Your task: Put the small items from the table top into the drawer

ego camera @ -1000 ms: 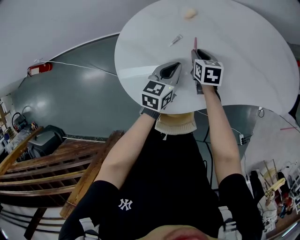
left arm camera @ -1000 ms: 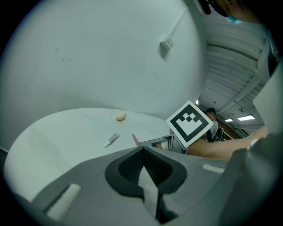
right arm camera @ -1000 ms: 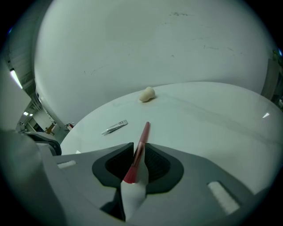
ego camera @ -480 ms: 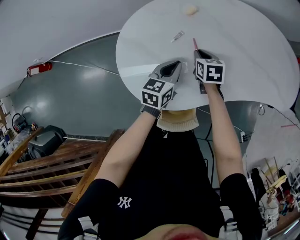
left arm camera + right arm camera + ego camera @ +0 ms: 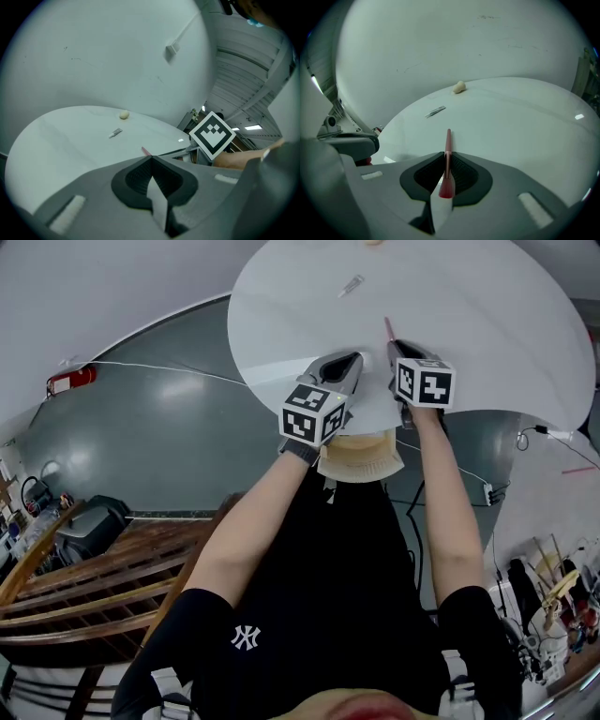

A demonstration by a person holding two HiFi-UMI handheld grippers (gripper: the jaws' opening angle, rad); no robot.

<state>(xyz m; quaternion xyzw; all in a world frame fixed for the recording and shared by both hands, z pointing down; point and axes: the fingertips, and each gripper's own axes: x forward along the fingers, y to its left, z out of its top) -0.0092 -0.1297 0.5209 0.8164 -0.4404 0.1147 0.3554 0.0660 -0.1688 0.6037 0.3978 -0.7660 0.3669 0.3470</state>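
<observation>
1. While the right gripper (image 5: 446, 161) pinches the slim red stick (image 5: 448, 140) near its thicker end, most of the shaft juts forward past the jaws over the round white table (image 5: 487, 324). The left gripper (image 5: 151, 161) has its jaws pressed together with nothing between them.
2. Two more small things lie on the top, well beyond both grippers: a short silvery tube (image 5: 435, 111) and, farther off, a cream-coloured lump (image 5: 459, 86).
3. The stick is clamped along one narrow line at one end only. I judge that it could pivot or slide in the jaws if it is tilted sharply on the way down. Its long free end could also catch the table rim and be knocked loose.
4. The pale wooden drawer (image 5: 361, 454) pokes out under the near rim, close against the person's body, so the opening looks tight. Letting go too early or off-centre would drop the stick outside it.
5. Only the head view shows the drawer and both grippers side by side over the near rim, and it cuts off the cream-coloured lump at its top edge. Both gripper views show the lump whole. The right gripper view alone shows the grip on the stick. The left gripper view shows its own closed jaws and the right gripper's marker cube (image 5: 212, 132).
</observation>
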